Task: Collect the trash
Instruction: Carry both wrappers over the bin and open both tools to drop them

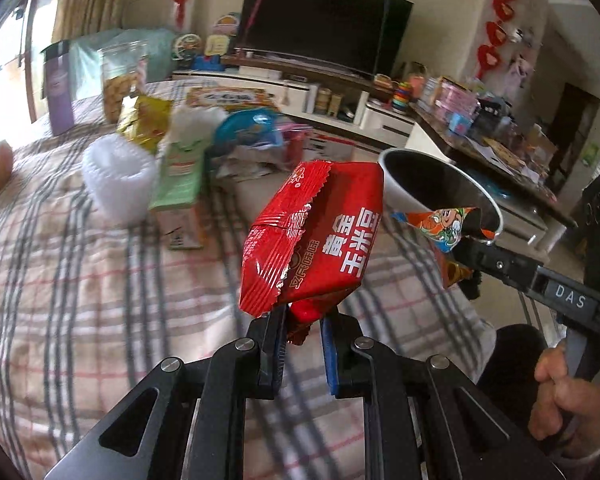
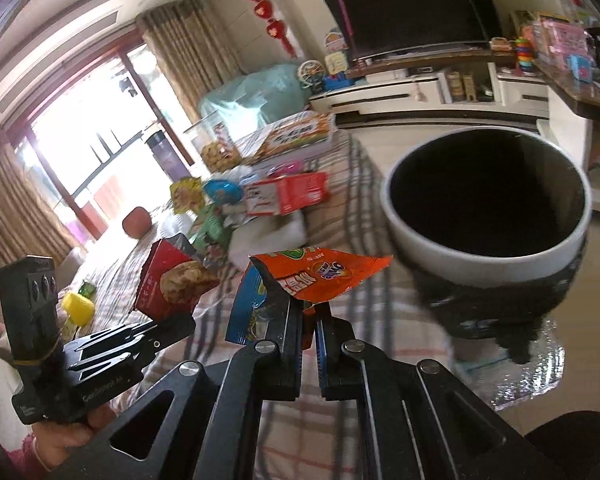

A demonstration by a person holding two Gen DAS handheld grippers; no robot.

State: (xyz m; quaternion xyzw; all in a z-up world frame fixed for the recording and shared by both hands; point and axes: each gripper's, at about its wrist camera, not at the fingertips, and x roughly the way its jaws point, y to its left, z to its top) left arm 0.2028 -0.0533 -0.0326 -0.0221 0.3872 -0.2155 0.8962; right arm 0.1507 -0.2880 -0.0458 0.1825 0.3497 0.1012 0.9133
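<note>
My left gripper (image 1: pixel 304 322) is shut on a red snack wrapper (image 1: pixel 316 236) and holds it above the plaid tablecloth; the wrapper also shows in the right wrist view (image 2: pixel 172 280). My right gripper (image 2: pixel 308 312) is shut on an orange and blue wrapper (image 2: pixel 320 276), held just left of the trash bin (image 2: pixel 488 256), a white-rimmed bin with a black inside. In the left wrist view the right gripper (image 1: pixel 466 242) holds that wrapper (image 1: pixel 444 224) at the bin's rim (image 1: pixel 404 192).
On the plaid tablecloth (image 1: pixel 80 280) lie a white foam cup (image 1: pixel 116 180), a green carton (image 1: pixel 178 172), a gold packet (image 1: pixel 144 120), a blue lid (image 1: pixel 248 128), a jar of snacks (image 1: pixel 122 80) and a red carton (image 2: pixel 288 196). A TV stand (image 1: pixel 320 96) is behind.
</note>
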